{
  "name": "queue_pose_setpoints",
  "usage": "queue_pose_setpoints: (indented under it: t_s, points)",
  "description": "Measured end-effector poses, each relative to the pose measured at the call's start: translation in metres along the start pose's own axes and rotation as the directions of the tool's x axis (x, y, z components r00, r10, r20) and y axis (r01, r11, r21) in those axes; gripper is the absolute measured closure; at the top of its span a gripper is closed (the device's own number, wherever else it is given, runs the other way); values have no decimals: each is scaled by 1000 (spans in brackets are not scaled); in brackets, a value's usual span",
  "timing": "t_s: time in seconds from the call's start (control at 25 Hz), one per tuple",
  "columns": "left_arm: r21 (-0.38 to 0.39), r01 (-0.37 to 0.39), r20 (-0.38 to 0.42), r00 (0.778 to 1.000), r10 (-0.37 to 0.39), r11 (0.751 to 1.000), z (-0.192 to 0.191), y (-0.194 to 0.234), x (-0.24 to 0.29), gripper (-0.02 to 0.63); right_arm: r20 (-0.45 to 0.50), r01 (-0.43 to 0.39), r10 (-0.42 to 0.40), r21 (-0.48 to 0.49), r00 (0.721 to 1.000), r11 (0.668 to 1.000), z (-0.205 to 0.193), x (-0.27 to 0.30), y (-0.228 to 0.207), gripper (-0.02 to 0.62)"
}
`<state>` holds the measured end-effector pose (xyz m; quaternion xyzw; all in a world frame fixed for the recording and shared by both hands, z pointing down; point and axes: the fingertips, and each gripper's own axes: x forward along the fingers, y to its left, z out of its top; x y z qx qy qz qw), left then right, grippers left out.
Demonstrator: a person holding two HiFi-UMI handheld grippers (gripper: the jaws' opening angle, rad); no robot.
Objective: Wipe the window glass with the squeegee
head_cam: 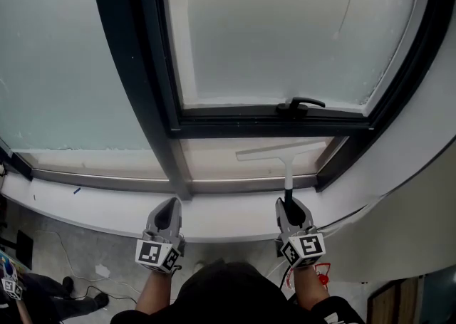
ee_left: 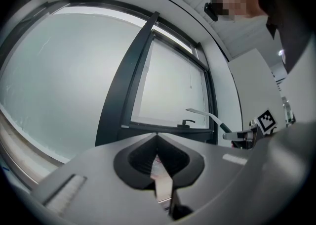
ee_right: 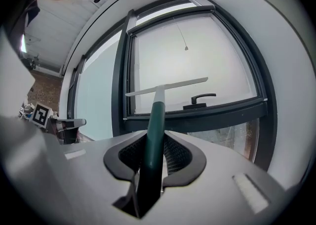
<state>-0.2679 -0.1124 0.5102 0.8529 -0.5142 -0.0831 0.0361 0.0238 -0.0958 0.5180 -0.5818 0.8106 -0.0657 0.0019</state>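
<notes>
My right gripper (head_cam: 288, 204) is shut on the dark green handle of the squeegee (ee_right: 156, 120). Its pale blade (head_cam: 281, 149) lies crosswise in front of the lower pane, below the window handle (head_cam: 302, 105), with a small gap to the frosted window glass (head_cam: 285, 23). In the right gripper view the blade (ee_right: 168, 87) crosses the pane just above the black window handle (ee_right: 200, 99). My left gripper (head_cam: 169, 208) is shut with nothing between its jaws and hangs near the white sill (head_cam: 214, 214), left of the right one. The left gripper view shows the squeegee (ee_left: 207, 115) at the far right.
A thick dark frame post (head_cam: 135, 66) divides the left pane (head_cam: 50, 52) from the sash on the right. White wall (head_cam: 427, 144) closes in at the right. Cables (head_cam: 64, 258) lie on the grey floor below the sill, bottom left.
</notes>
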Motion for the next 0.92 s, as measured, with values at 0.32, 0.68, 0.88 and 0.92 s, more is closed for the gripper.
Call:
queue_pose_setpoints:
  t_s: [0.32, 0.68, 0.88, 0.92]
  points:
    - [-19, 14, -14, 1000, -14, 1000, -3, 1, 0, 607, -13, 15, -15, 17, 1000, 1000, -8, -3, 2, 509]
    - [-8, 41, 19, 999, -41, 999, 5, -3, 9, 607, -18, 10, -9, 37, 1000, 999, -13, 0, 5, 509]
    - [-20, 31, 17, 999, -31, 999, 4, 1, 6, 607, -25, 9, -8, 40, 1000, 999, -12, 1, 8, 509]
    - [-25, 28, 13, 1000, -28, 999, 3, 1, 4, 607, -25, 9, -8, 43, 1000, 999, -12, 1, 9, 509]
